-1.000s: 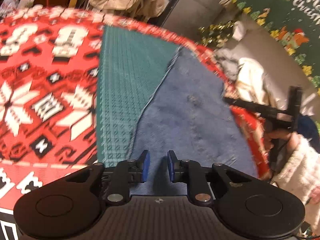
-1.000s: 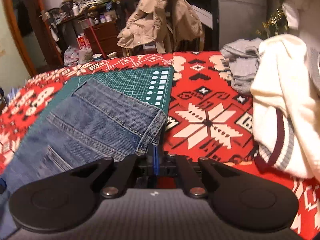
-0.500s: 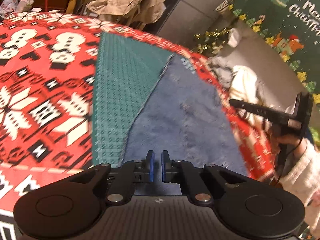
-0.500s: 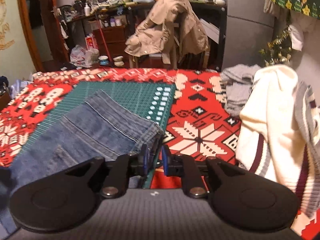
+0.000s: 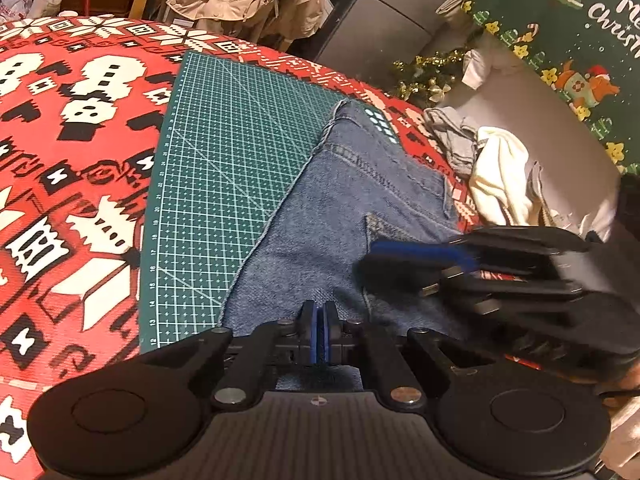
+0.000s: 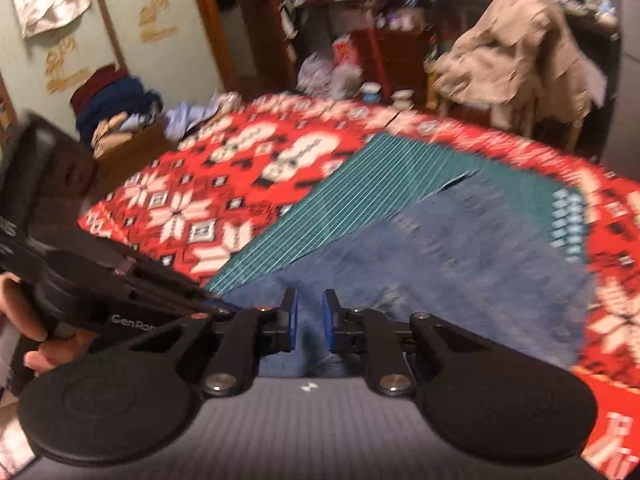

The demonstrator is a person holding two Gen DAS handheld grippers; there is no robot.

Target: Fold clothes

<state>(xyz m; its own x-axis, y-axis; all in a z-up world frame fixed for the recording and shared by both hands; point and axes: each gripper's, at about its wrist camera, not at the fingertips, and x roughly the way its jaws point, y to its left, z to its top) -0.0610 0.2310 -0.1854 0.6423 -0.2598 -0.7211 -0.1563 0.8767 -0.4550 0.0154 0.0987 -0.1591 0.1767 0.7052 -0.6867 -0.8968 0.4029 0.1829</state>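
Note:
Blue jeans (image 5: 360, 200) lie on a green cutting mat (image 5: 224, 160) atop a red patterned tablecloth (image 5: 80, 120). My left gripper (image 5: 320, 334) is shut on the jeans' near edge, pads pressed together with denim bunching under them. From the right, blurred, my right gripper (image 5: 372, 260) hovers over the jeans close beside the left one. In the right wrist view the right gripper (image 6: 309, 320) stands open with a narrow gap above the jeans (image 6: 460, 260), nothing pinched. The left gripper (image 6: 200, 306) and the hand holding it show at the left edge.
A white sweater (image 5: 500, 176) and a grey garment (image 5: 452, 132) are piled at the table's right edge. A beige jacket (image 6: 516, 52) hangs on a chair behind the table. Cluttered shelves and a box of clothes (image 6: 116, 120) stand beyond the far side.
My left gripper closed on the jeans' near edge. The right gripper let go of the jeans' corner, opened slightly and swung left across the jeans to sit beside the left gripper.

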